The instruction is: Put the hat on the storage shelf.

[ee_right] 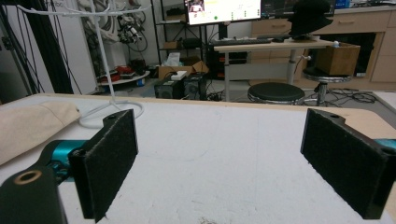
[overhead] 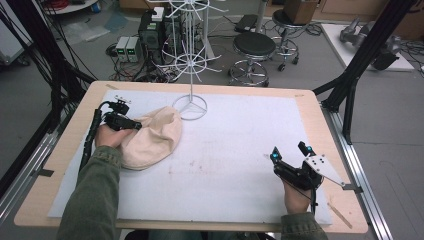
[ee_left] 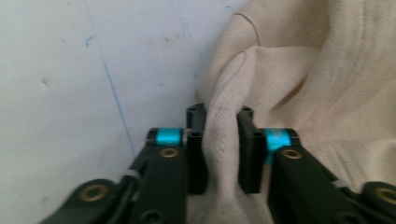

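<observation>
A: Start big. What's on the table [overhead: 310,107]?

B: A white mat [overhead: 240,150], and at its far edge a white wire rack [overhead: 191,60]. The cream hat [overhead: 152,137] lies just beside the rack's ring base, on the near left side.

A: How will it handle?

B: Soft, light cloth, I'd judge; it folds and sags, so take it by a pinched ridge near the rim.

A: And the grippers?

B: The left gripper [ee_left: 223,135] is closed on such a fold, pads pressing the cloth. The right gripper [overhead: 290,152], well right of the rack, stands wide apart with nothing between.

A: Any containers?

B: None on the table.
</observation>
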A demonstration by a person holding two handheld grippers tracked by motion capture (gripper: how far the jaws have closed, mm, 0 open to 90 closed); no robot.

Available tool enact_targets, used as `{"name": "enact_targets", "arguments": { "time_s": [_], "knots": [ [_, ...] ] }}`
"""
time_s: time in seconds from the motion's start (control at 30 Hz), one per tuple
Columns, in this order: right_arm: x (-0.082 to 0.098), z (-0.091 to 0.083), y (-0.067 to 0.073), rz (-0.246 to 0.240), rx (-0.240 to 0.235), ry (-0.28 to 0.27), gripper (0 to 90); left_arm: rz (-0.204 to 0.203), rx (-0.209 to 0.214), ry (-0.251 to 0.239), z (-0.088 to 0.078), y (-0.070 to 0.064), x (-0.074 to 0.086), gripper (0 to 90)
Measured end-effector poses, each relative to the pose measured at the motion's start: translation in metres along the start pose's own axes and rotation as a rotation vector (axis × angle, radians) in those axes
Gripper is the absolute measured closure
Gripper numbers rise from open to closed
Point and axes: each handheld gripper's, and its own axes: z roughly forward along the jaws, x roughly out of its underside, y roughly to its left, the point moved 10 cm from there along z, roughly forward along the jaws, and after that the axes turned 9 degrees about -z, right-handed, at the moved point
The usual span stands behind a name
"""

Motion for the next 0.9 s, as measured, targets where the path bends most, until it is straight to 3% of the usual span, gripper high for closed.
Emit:
{"name": "enact_targets", "arguments": {
  "time_s": [0.3,0.47,0.63,0.77,0.9],
  "knots": [
    [0.0,0.0,0.0,-0.002,0.0,0.004,10.2,0.065,-0.037,-0.029,-0.001,-0.002,0.0,85.3],
    [0.001,0.0,0.0,-0.002,-0.001,0.005,10.2,0.068,-0.039,-0.057,-0.004,-0.002,-0.001,85.5],
    [0.001,0.001,0.001,-0.003,-0.003,0.005,10.2,0.065,-0.052,-0.115,-0.012,-0.001,-0.001,85.5],
    [0.001,0.0,0.001,-0.002,-0.001,0.005,10.2,0.068,-0.076,-0.215,-0.027,-0.004,-0.005,85.4],
    [0.0,0.0,0.001,-0.004,-0.002,0.004,10.2,0.051,-0.067,-0.251,-0.036,-0.007,-0.006,85.4]
  ]
}}
